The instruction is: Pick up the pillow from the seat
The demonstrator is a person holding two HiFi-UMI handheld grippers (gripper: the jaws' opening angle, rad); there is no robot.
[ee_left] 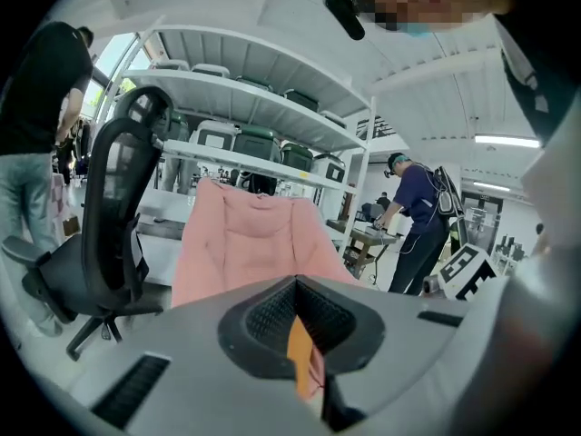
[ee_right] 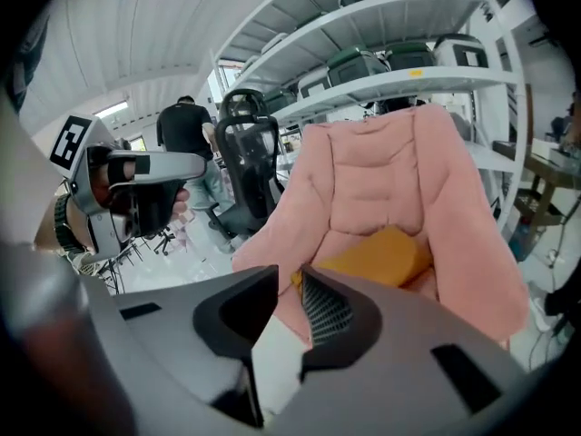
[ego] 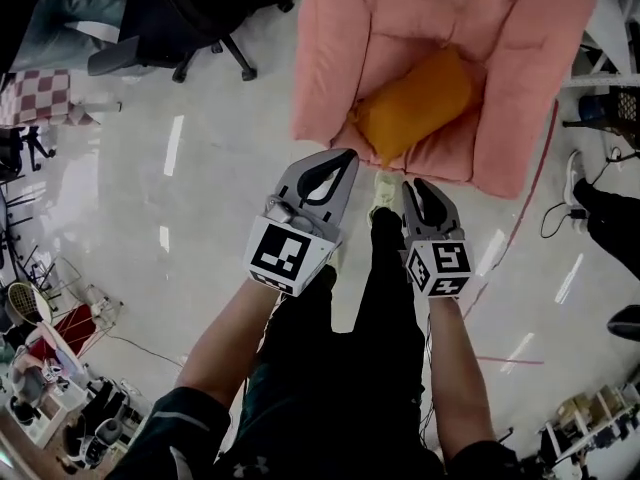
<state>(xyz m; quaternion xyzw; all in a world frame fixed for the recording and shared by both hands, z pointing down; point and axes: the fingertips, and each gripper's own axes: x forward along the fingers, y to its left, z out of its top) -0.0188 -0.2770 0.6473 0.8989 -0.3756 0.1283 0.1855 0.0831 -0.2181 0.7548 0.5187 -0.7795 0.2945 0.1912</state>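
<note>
An orange pillow [ego: 415,103] lies across the seat of a pink padded chair [ego: 400,18], one end at the seat's front edge. Both grippers hang in front of the chair and short of the pillow. My left gripper [ego: 345,156] has its tips together with nothing held; in the left gripper view its jaws [ee_left: 296,282] meet in front of the pink chair [ee_left: 245,234]. My right gripper [ego: 412,186] is open by a small gap, empty. In the right gripper view, its jaws [ee_right: 289,275] point at the pillow [ee_right: 377,254] and the chair [ee_right: 381,180].
A black office chair [ego: 190,18] stands left of the pink chair. Metal shelving [ee_right: 390,25] with bins rises behind it. A person [ee_left: 413,216] works at a bench to the right. Cables [ego: 555,218] trail on the floor right of the chair; clutter fills the bottom left.
</note>
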